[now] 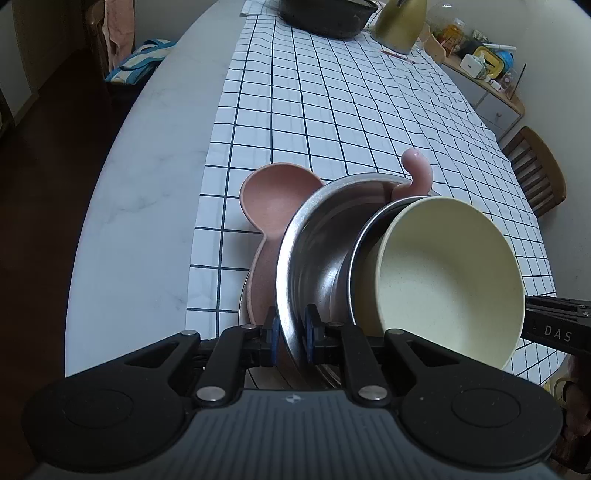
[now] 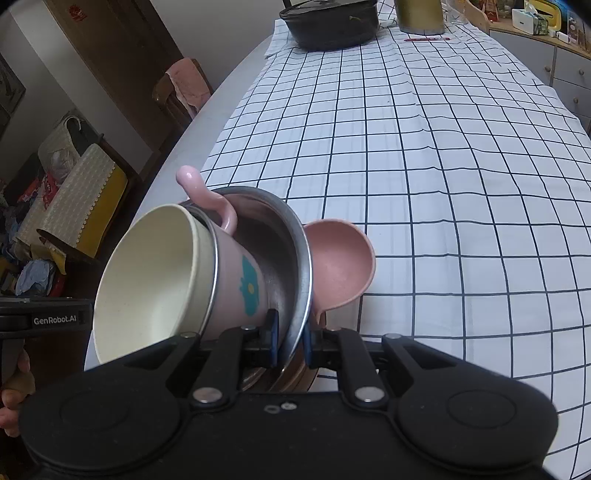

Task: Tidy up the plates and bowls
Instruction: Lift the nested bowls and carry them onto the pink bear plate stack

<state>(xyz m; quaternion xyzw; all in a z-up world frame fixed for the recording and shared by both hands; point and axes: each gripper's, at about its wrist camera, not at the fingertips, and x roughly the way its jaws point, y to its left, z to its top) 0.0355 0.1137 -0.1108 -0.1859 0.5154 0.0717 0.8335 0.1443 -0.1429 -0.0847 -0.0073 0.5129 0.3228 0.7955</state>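
A steel bowl [image 1: 317, 236] is tilted on its side, with a pink mug [image 2: 240, 280] and a cream bowl [image 1: 450, 273] nested in it. A pink ear-shaped plate [image 1: 273, 199] lies under it on the checked cloth. My left gripper [image 1: 291, 332] is shut on the steel bowl's rim. My right gripper [image 2: 290, 338] is shut on the same bowl's rim [image 2: 299, 280] from the other side. The cream bowl [image 2: 147, 284] and the pink plate [image 2: 340, 269] also show in the right wrist view.
A black pot [image 1: 328, 18] and a gold kettle [image 1: 399, 26] stand at the table's far end. The white checked cloth [image 1: 332, 110] covers the table's right part; bare marble [image 1: 147, 184] lies left. Chairs [image 1: 539, 170] and a cluttered sideboard [image 1: 484, 66] stand on the right.
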